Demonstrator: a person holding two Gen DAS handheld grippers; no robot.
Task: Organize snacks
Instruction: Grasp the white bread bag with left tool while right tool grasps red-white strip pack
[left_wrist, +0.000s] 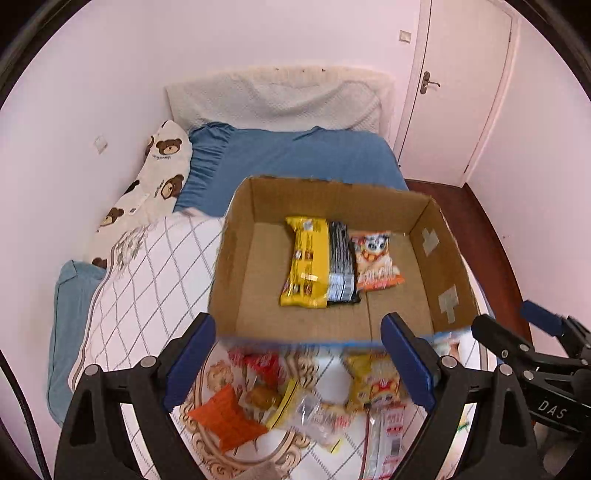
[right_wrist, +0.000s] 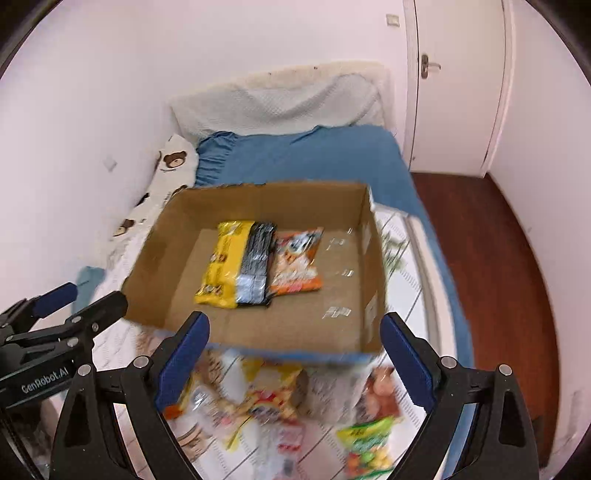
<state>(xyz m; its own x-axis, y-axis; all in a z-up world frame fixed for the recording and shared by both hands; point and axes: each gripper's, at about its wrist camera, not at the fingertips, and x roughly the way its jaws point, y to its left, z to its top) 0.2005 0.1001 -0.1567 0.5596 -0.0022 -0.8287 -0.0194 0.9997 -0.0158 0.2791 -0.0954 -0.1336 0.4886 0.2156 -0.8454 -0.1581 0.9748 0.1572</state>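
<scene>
Left tool (left_wrist: 299, 360): blue-padded black two-finger tool, fingers spread wide apart, gripping nothing; it hovered above the loose snack pile at the near edge of the box.
Right tool (right_wrist: 295, 360): same build, fingers likewise spread and empty; it hovered over the snacks in front of the box. Its side also showed at the right edge of the left wrist view.
Open brown cardboard box (left_wrist: 236, 258): rested on the bed, flaps open, near wall just beyond both tools.
Box contents: three packets lay side by side, touching, on the box floor: a yellow rectangular snack packet (left_wrist: 304, 267) on the left, a black-and-silver packet (left_wrist: 341, 271) in the middle, an orange-and-white cartoon-printed packet (left_wrist: 375, 260) on the right.
Loose snacks: a mixed pile lay on the bed in front of the box, including an orange ridged packet (left_wrist: 227, 417), a yellow cartoon-printed packet (left_wrist: 373, 380) and a green-and-yellow packet (right_wrist: 367, 443); motion blur hid finer detail.
Bed: white quilt with grey grid lines (left_wrist: 147, 280), blue sheet (left_wrist: 295, 155) beyond the box, bear-print pillow (left_wrist: 162, 162) by the wall.
</scene>
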